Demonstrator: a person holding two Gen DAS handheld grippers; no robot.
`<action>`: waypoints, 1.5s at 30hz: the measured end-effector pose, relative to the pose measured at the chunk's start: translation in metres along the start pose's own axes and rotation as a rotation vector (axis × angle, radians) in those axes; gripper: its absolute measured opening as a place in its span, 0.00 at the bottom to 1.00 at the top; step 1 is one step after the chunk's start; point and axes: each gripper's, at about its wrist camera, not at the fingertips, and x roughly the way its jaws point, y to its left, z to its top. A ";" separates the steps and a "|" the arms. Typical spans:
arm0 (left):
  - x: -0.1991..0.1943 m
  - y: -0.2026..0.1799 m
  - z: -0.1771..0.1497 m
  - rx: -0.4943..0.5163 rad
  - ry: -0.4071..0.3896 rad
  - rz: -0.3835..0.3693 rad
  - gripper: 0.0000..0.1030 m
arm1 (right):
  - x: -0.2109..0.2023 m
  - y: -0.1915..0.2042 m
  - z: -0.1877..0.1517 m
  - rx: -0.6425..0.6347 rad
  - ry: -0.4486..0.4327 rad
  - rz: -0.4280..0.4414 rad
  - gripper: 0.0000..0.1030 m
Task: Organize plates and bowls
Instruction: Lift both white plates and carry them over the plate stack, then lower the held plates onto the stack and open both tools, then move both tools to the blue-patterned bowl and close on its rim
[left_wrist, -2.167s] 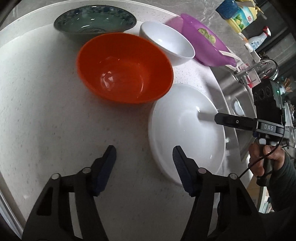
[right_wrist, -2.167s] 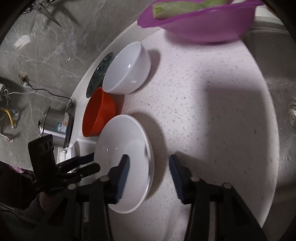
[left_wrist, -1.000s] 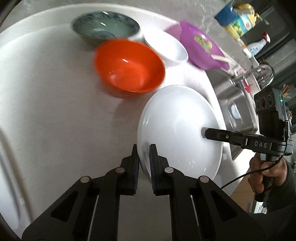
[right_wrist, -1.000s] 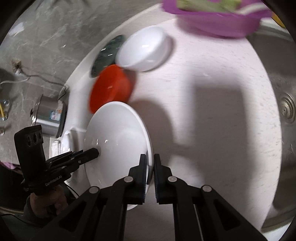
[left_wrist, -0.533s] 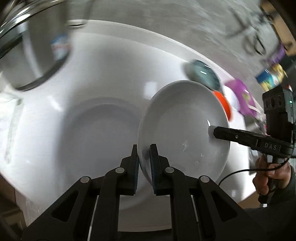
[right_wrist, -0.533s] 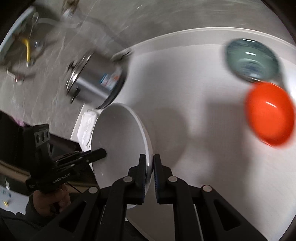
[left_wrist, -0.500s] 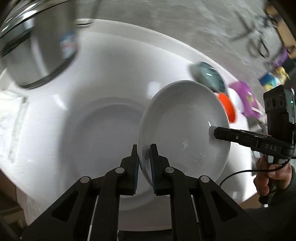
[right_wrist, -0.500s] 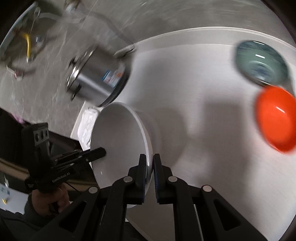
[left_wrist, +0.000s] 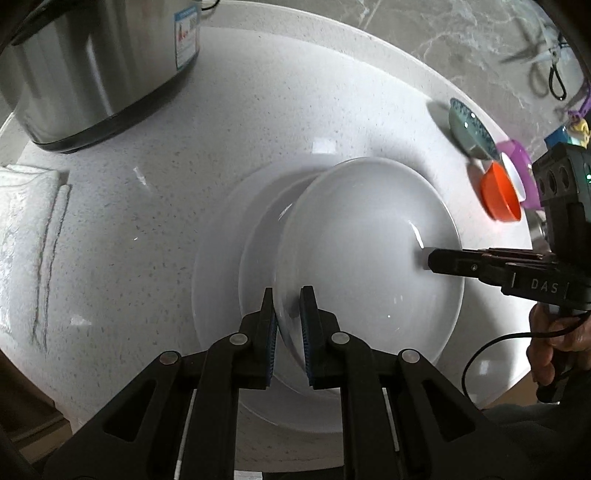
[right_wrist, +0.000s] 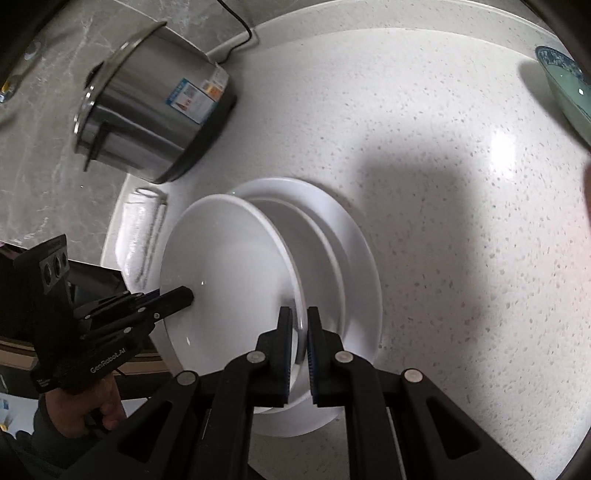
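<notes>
A white deep plate (left_wrist: 369, 236) hangs tilted between both grippers. My left gripper (left_wrist: 287, 314) is shut on its near rim in the left wrist view. My right gripper (right_wrist: 299, 328) is shut on the opposite rim, and its tip shows as the right gripper (left_wrist: 432, 260) in the left wrist view. Just under the held plate (right_wrist: 229, 258) lies a stack: a smaller white plate (left_wrist: 258, 251) on a large flat white plate (left_wrist: 218, 266). Whether the held plate touches the stack I cannot tell. The orange bowl (left_wrist: 498, 195) and green-blue bowl (left_wrist: 469, 129) sit far right.
A steel cooker (left_wrist: 92, 62) stands at the back left of the white counter (left_wrist: 258, 110), with its cord behind. A folded white cloth (left_wrist: 29, 236) lies by the left edge. A purple bowl (left_wrist: 517, 158) and a white bowl sit beyond the orange one. A hand (left_wrist: 550, 343) holds the right gripper.
Both grippers closed on the plate's rims beside the bowls, then carried it across the counter to above the plate stack near the cooker. The bowls now lie far off.
</notes>
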 end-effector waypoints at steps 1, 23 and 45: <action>0.003 0.001 0.000 0.011 0.005 0.004 0.11 | 0.001 -0.001 0.000 0.002 0.001 -0.008 0.09; 0.011 -0.007 -0.007 0.046 -0.051 -0.039 0.35 | 0.019 0.027 -0.003 -0.136 -0.055 -0.213 0.14; -0.052 -0.096 0.063 0.000 -0.177 -0.289 1.00 | -0.117 -0.037 -0.024 -0.049 -0.390 -0.066 0.69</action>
